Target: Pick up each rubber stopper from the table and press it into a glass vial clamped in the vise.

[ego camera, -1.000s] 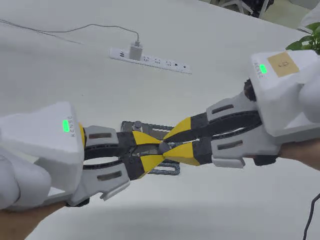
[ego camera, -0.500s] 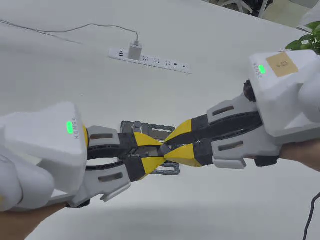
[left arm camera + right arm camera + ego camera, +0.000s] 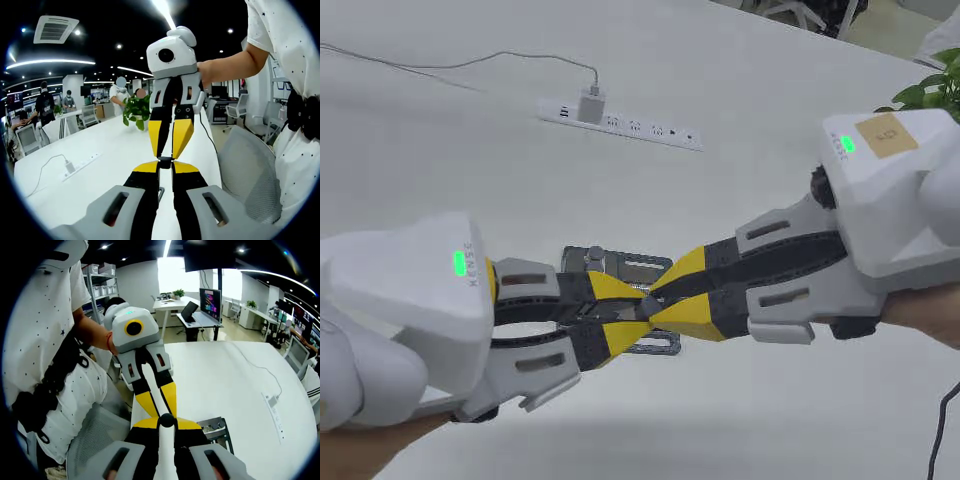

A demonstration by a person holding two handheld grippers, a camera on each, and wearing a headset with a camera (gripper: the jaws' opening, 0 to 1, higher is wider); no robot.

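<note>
My two grippers meet tip to tip just above the small metal vise (image 3: 642, 267) on the white table (image 3: 740, 190). The left gripper (image 3: 632, 307) comes in from the left and the right gripper (image 3: 656, 301) from the right. A small dark rubber stopper (image 3: 166, 420) sits where all four yellow fingertips come together, also seen as the stopper (image 3: 165, 160) in the left gripper view. Both pairs of jaws are pinched narrow on it. The vise (image 3: 215, 429) lies below and beside the tips. Whatever the vise clamps is hidden behind the jaws.
A white power strip (image 3: 620, 122) with a plugged charger and cable lies at the back of the table. A green plant (image 3: 935, 88) stands at the far right edge. A black cable (image 3: 945, 420) hangs at the right. A grey mesh chair (image 3: 250, 170) is beside the table.
Both grippers have stayed tip to tip and sunk slightly toward the vise. The stopper is more hidden between the tips in the head view.
</note>
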